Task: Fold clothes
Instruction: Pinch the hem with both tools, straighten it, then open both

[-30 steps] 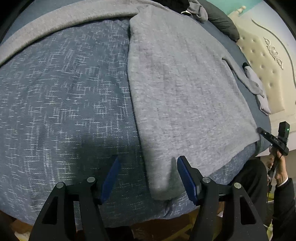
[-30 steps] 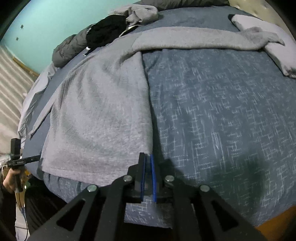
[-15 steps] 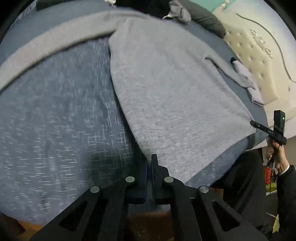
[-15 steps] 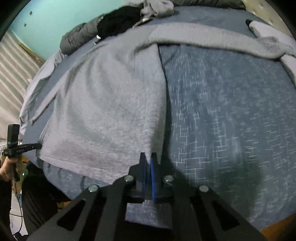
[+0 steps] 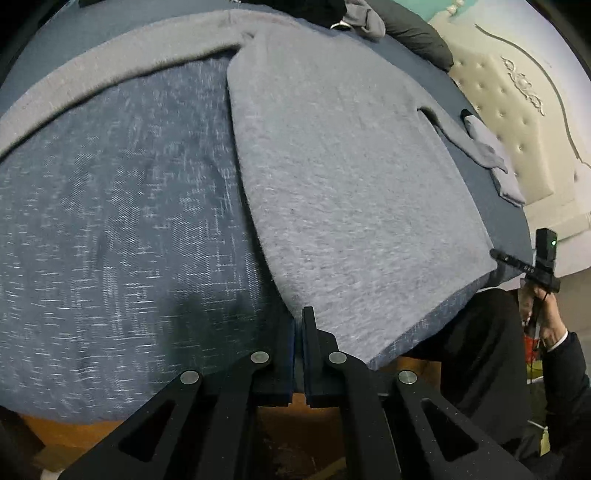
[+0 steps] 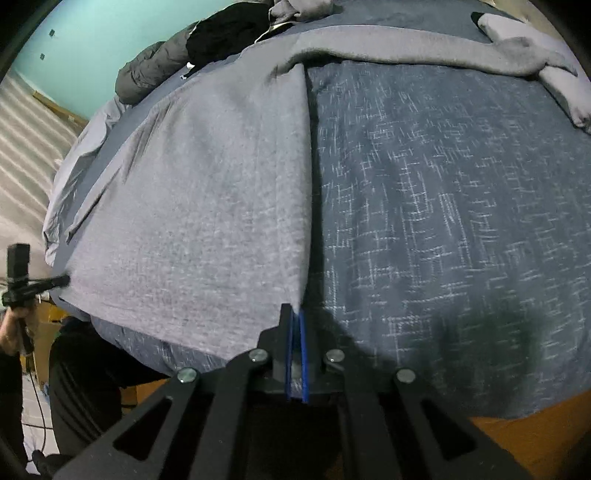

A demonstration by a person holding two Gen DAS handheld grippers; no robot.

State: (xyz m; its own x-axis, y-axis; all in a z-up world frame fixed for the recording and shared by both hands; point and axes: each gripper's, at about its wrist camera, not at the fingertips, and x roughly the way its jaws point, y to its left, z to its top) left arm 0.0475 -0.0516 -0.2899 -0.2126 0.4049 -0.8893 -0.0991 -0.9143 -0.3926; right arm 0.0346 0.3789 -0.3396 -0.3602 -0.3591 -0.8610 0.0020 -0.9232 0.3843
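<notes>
A grey sweater (image 5: pixel 351 177) lies spread on the blue patterned bedcover (image 5: pixel 110 229). It also shows in the right wrist view (image 6: pixel 207 221). My left gripper (image 5: pixel 298 325) is shut on one bottom hem corner of the sweater. My right gripper (image 6: pixel 294 325) is shut on the other bottom hem corner, and the cloth rises in a ridge from it. One sleeve (image 5: pixel 110 74) runs out to the left in the left wrist view. The other sleeve (image 6: pixel 424 44) runs to the right in the right wrist view.
Dark clothes (image 6: pixel 229 29) are piled at the far end of the bed. A padded cream headboard (image 5: pixel 517 110) stands at the right. A folded grey item (image 6: pixel 554 74) lies by the sleeve end. The bed's near edge and wooden frame (image 6: pixel 535 435) are just below the grippers.
My left gripper was open around the hem corner and has shut on it. Both grippers have pulled the hem toward the bed's near edge, stretching the sweater.
</notes>
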